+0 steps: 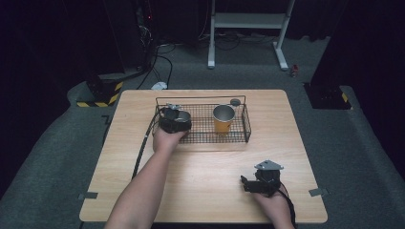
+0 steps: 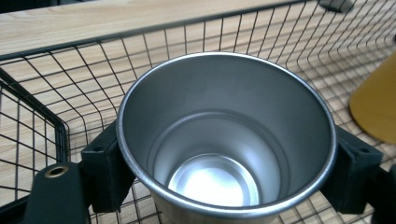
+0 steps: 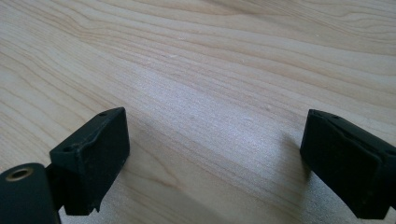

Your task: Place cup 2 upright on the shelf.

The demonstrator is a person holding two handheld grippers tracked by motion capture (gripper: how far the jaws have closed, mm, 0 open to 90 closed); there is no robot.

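The left gripper (image 2: 224,163) is clamped on a steel cup (image 2: 224,140): one black jaw presses each side of the cup just under its rim, and the cup stands upright between them, mouth up and empty. In the high view this left gripper (image 1: 175,120) sits over the left end of a black wire basket (image 1: 246,125), with the hand behind it at the basket's near edge. Below and around the held cup is the basket's mesh floor, so the cup is inside the basket; whether its base already rests on the mesh or hangs just above it I cannot tell. To one side of the gripper, apart from the held cup, stands an orange cup (image 1: 223,119) with a steel lining, also in the basket. A small dark round piece (image 1: 235,101) sits at the basket's far rim.

The right gripper (image 3: 212,163) has its jaws spread wide with nothing between them. It rests on the bare wooden table (image 3: 210,60), and in the high view this right gripper (image 1: 253,183) is well apart from the basket, near the table's front edge.

The step in hand looks like setting the steel cup into the basket beside the orange one. The next move likely calls for seating the base flat on the mesh, then parting the jaws and drawing straight back without tipping either cup.
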